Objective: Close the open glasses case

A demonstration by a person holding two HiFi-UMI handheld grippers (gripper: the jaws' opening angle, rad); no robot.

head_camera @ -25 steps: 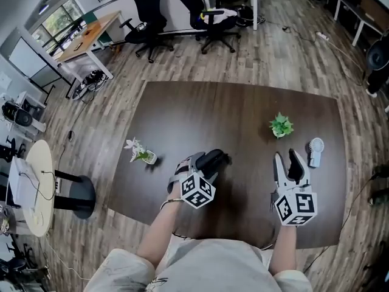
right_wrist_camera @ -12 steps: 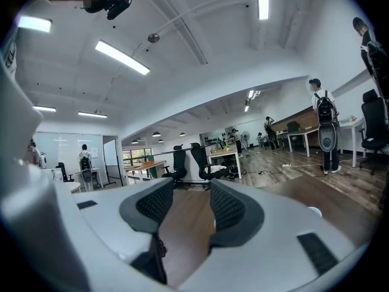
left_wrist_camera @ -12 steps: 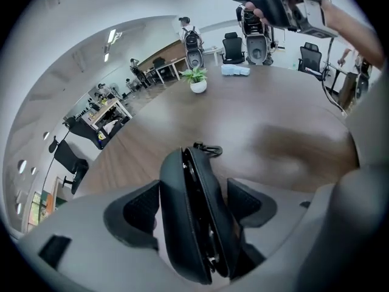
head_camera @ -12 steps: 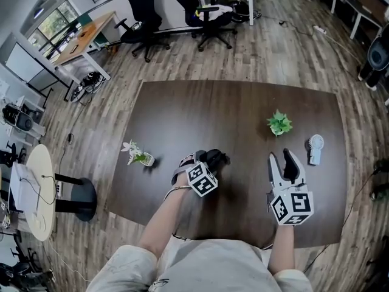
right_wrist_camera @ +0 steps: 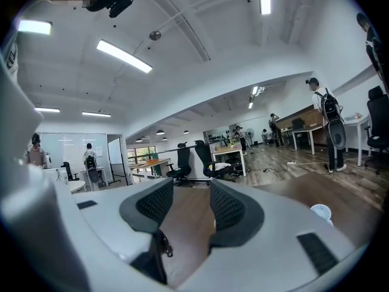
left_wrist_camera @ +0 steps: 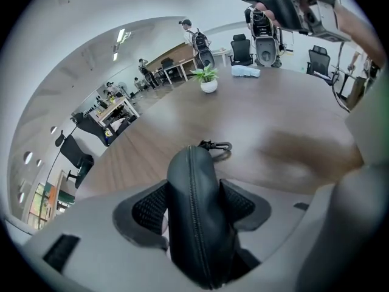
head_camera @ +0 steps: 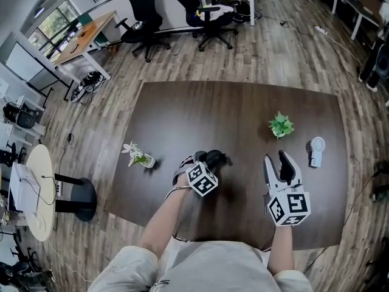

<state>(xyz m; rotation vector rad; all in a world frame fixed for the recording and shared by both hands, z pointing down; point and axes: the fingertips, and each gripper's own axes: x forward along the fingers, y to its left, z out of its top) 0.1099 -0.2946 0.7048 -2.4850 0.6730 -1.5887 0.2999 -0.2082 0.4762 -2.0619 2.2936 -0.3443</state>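
Lowered left gripper (head_camera: 205, 160) onto glasses case (left_wrist_camera: 196, 193), centre frame on dark table (head_camera: 182, 114); jaws closing, pads pinching its flanks. Right gripper (head_camera: 277, 163) spread, empty. Likely light, semi-soft: squeeze mid-sides beside zip.

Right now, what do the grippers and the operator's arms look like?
Left gripper and right gripper: pale grey bodies, dark textured fingers, each topped by a cube of black-and-white square markers. Light short-sleeved top. The left fingers are closing on the dark glasses case between them.
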